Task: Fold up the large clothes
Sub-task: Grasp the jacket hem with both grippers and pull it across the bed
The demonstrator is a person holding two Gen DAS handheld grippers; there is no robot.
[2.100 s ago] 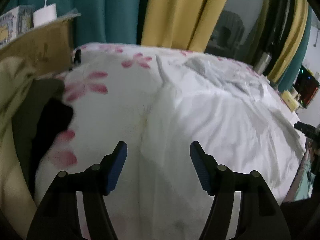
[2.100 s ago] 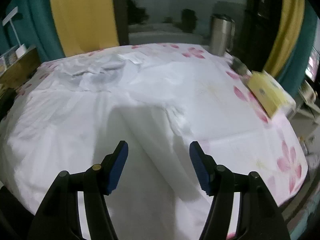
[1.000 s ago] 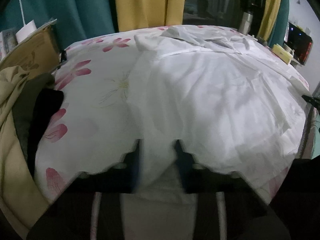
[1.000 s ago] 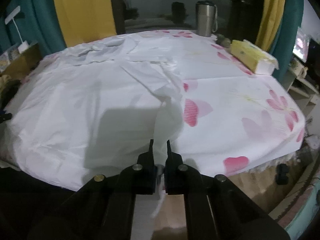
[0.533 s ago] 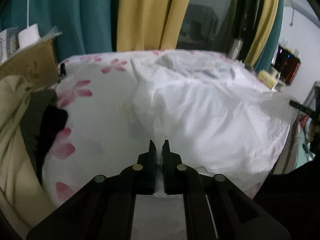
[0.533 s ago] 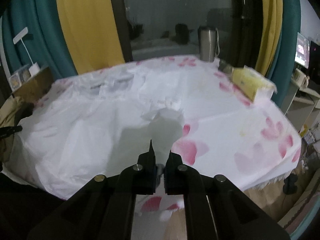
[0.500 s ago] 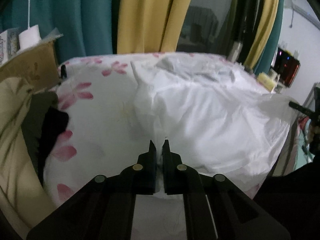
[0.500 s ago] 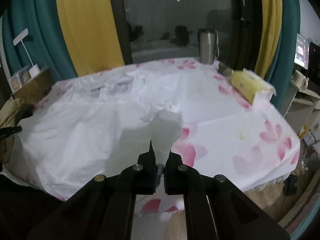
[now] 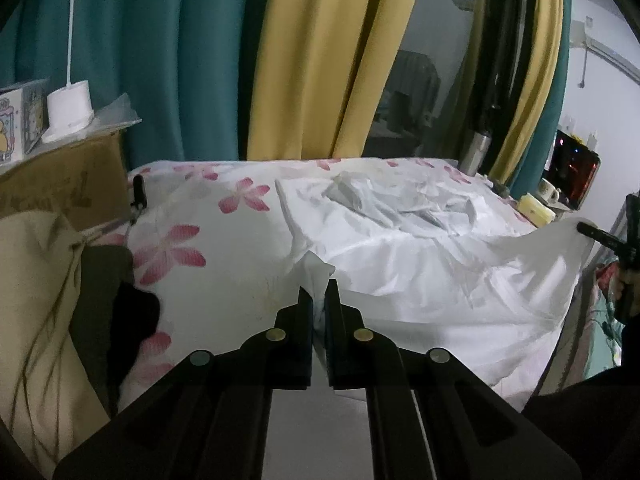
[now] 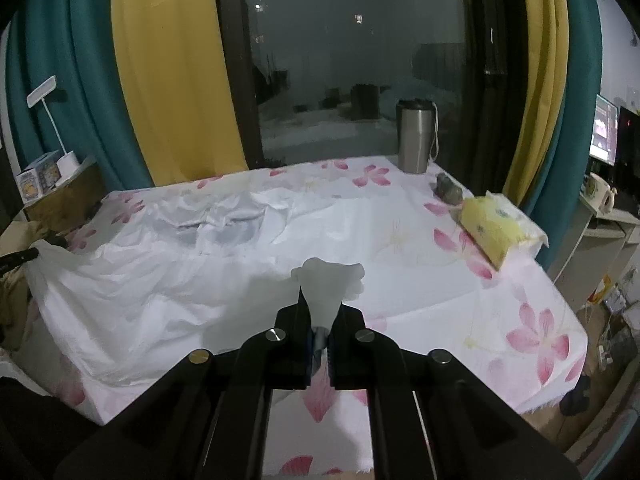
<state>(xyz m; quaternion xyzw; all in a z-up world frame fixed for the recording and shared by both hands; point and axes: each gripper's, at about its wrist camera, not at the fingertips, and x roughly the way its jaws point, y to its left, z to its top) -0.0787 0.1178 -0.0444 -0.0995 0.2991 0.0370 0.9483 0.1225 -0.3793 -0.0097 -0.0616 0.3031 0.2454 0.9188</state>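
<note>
Between the closed fingers (image 9: pixel 335 300) of the left gripper (image 9: pixel 319 296), the pinched hem of the white garment (image 9: pixel 420 272) disappears from sight. The right gripper (image 10: pixel 319 300) hides its pinched corner the same way. Right of the left fingers, the picture edge cuts off a hand (image 9: pixel 625 280). Print on the box (image 10: pixel 34 182) far left of the right fingers is too small to read.

Dim indoor light, cool grey cast, both views. Fisheye bends edges; black vignette in corners. Window glass (image 10: pixel 340 80) upper centre dark w/ small reflected light specks. Screen (image 9: pixel 574 168) glows red, right edge. Slight softness, grainy shadows lower frame.
</note>
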